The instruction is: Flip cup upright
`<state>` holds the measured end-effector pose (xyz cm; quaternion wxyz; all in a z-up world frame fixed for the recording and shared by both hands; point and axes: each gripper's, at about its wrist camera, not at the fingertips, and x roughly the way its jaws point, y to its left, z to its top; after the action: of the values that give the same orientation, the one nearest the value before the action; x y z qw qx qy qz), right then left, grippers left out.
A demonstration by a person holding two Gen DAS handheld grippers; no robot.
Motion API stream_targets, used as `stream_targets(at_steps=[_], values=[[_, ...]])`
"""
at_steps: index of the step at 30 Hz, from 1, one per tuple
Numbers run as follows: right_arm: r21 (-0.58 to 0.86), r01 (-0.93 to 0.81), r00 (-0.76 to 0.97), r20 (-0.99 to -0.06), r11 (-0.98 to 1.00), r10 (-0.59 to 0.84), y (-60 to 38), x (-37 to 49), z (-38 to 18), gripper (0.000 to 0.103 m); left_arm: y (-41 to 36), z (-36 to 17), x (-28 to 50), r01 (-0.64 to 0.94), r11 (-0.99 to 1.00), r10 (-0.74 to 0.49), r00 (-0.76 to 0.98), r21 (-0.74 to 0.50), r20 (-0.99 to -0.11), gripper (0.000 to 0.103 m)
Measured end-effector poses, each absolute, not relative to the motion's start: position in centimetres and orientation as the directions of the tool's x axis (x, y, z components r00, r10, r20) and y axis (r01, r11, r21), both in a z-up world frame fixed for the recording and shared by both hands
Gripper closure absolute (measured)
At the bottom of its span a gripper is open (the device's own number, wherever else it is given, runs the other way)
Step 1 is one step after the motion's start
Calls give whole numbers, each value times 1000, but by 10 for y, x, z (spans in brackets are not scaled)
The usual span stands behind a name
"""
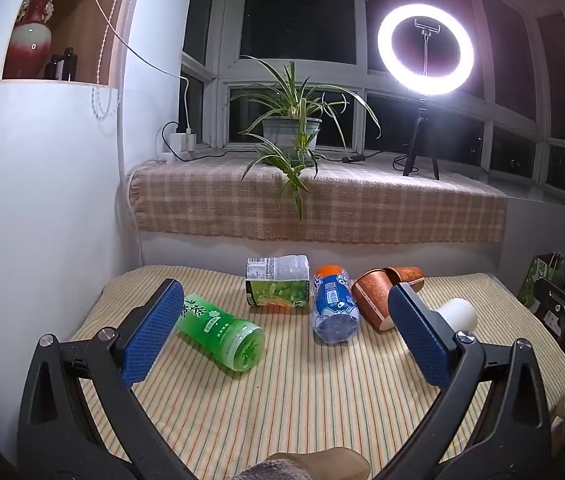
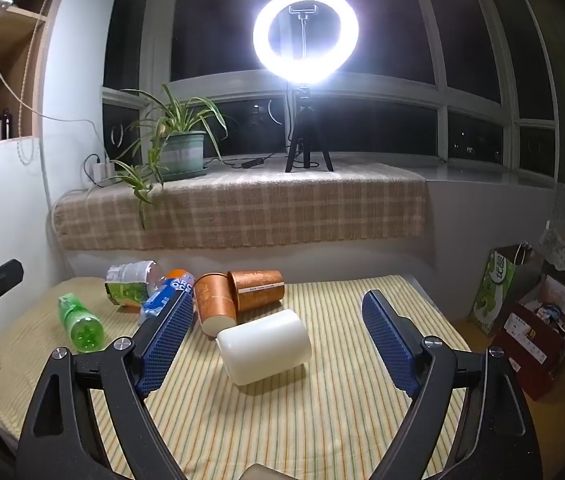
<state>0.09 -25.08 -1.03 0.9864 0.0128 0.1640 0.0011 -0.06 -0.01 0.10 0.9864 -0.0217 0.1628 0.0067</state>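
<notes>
Both the left gripper [image 1: 286,312] and right gripper [image 2: 278,312] gape wide and empty, the white cup [image 2: 264,352] lying on its side at twelve o'clock of the right one.

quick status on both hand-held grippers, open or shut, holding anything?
Left hand-held gripper: open, holding nothing.
Right hand-held gripper: open, empty, white cup lies between its fingers.

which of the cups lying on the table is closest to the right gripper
The plain white cup, lying on its side between the open right gripper fingers; the two orange patterned cups lie farther back.
</notes>
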Motion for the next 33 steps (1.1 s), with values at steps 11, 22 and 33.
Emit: stream_targets(at_steps=[11, 22, 33], values=[[30, 5, 945, -326, 1000, 5, -256, -1, -11, 16, 1, -4, -1, -19, 999, 3, 946, -44, -324, 0], [28, 10, 943, -332, 1000, 0, -253, 4, -15, 16, 1, -4, -1, -20, 999, 4, 945, -46, -326, 0], [28, 5, 943, -333, 1000, 4, -250, 4, -17, 16, 1, -4, 0, -21, 999, 5, 945, -47, -328, 0]])
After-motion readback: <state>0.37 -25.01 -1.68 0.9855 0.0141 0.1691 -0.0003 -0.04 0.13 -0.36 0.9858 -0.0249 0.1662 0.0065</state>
